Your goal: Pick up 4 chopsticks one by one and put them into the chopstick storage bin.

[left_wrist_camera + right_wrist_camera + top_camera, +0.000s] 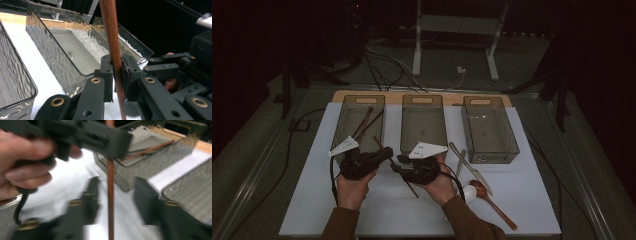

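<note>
One chopstick [113,45], ends cut off, sits clamped in left gripper [117,72] fingers; blurred right gripper [116,202] fingers spread.

Reddish-brown wooden chopstick [113,37], black left gripper [117,70], black right gripper [116,195], clear rippled smoky-grey bins [490,131], white table mat [377,210], silver knife [472,167], white spoon [469,193], brown wooden spoon [492,202]

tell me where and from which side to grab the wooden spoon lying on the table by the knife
Grip the wooden spoon at mid-handle, coming straight down from above with the jaws set across it. It lies flat, angled, its bowl beside the white spoon and the knife. The slim handle toward the table's near edge has bare table around it, so the jaws probably fit there.
</note>
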Demonstrator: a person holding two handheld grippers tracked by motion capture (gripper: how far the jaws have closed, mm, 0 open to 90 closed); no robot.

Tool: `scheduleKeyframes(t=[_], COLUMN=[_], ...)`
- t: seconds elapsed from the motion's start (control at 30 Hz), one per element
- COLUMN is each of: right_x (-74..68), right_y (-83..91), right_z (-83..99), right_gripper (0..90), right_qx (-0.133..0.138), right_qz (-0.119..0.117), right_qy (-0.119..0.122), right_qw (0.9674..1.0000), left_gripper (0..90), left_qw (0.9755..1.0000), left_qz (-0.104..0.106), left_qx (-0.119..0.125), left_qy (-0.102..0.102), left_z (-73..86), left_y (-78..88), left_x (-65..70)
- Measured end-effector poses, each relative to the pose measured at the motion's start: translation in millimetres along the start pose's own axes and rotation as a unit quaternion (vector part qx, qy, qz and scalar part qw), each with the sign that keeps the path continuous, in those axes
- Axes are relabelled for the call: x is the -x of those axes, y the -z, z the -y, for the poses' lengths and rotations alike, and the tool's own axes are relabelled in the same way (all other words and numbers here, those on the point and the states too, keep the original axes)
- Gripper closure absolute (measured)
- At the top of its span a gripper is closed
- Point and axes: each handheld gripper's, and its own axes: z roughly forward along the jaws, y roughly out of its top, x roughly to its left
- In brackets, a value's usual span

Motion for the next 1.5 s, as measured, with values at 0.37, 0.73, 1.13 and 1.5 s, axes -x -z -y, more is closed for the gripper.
scheduleKeyframes(t=[0.37,0.73,1.13,1.5], right_x=[19.6,30.7,41.6,58.2], right_y=[10.3,23.8,45.0,75.6], right_z=[6.9,16.0,26.7,40.6], right_gripper=[12.2,3.2,2.7,2.7], right_qx=[-0.021,-0.034,-0.03,-0.021], right_qz=[0.039,0.058,0.077,0.103], right_qy=[-0.045,-0.046,-0.053,-0.065], right_qw=[0.998,0.9967,0.9952,0.9923], left_gripper=[85.4,85.4,85.3,85.3], left_qw=[0.9999,0.9988,0.9959,0.9923], left_qz=[-0.015,-0.048,-0.09,-0.123], left_qx=[-0.001,0.002,0.0,-0.011], left_qy=[-0.008,-0.006,-0.011,-0.01], left_z=[-17.5,-35.6,-60.2,-73.4], left_y=[11.5,35.5,57.1,59.4], left_x=[3.2,-15.1,-32.1,-46.3])
